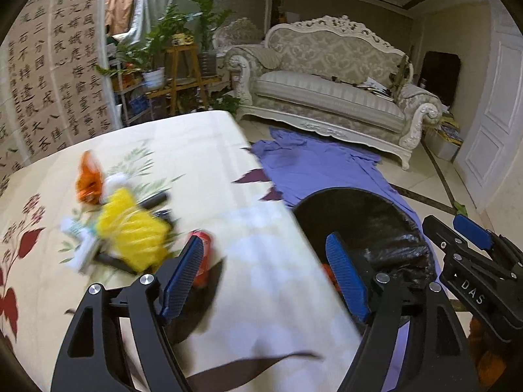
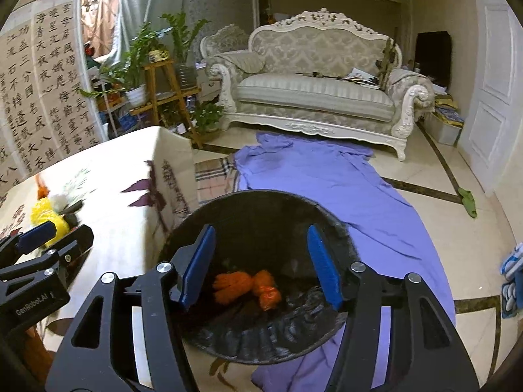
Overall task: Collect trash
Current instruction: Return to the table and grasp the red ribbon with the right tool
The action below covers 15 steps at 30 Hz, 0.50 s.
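Left gripper (image 1: pixel 264 281) fingers spread, empty, over desk (image 1: pixel 261 294) edge. Trash pile (image 1: pixel 130 228) ahead-left, red can (image 1: pixel 204 254) touching left finger. Right gripper (image 2: pixel 261 268) spread, empty, above bin (image 2: pixel 261 343) holding orange wrappers (image 2: pixel 248 287).

Both the left gripper (image 1: pixel 264 274) and right gripper (image 2: pixel 261 266) have black frames, blue ribbed pads, silver screws, and white lettering.
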{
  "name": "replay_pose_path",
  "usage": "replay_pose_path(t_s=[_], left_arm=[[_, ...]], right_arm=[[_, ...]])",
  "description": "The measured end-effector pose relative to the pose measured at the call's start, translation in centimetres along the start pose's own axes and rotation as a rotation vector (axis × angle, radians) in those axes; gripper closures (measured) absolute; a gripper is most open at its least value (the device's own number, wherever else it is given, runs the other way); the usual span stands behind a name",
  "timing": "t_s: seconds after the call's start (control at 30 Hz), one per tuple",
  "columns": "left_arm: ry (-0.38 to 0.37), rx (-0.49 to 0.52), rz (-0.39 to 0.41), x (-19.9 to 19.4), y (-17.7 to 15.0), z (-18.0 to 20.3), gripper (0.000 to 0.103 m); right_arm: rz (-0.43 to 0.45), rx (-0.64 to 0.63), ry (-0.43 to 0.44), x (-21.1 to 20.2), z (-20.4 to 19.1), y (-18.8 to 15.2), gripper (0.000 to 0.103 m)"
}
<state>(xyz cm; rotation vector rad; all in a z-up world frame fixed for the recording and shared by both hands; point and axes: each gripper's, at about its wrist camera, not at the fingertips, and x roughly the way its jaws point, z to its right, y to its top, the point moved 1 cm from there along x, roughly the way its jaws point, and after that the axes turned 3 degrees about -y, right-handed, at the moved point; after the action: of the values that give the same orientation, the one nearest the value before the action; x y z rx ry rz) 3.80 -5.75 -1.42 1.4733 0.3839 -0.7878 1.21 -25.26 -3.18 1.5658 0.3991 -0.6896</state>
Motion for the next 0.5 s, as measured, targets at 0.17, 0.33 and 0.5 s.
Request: replay_pose_path(t_s=[0.17,0.33,0.5], left_arm=[[0.055,-0.048,0.001,-2.4,-1.5,-3.6,0.028],[0.121,-0.092,0.007,-4.6,-2.8,-7.1,0.028],[0.192,-0.147,0.008,-6.5,-4.5,-11.1,0.028]], right_arm=[[-0.002,-0.042,0.055,-1.2,-3.2,-0.8,0.044],[-0.002,-0.095,0.12,-2.6,-6.7,-1.6,0.044],[-0.006,-0.15,0.185,-3.7,-10.1,-2.3,0.044]])
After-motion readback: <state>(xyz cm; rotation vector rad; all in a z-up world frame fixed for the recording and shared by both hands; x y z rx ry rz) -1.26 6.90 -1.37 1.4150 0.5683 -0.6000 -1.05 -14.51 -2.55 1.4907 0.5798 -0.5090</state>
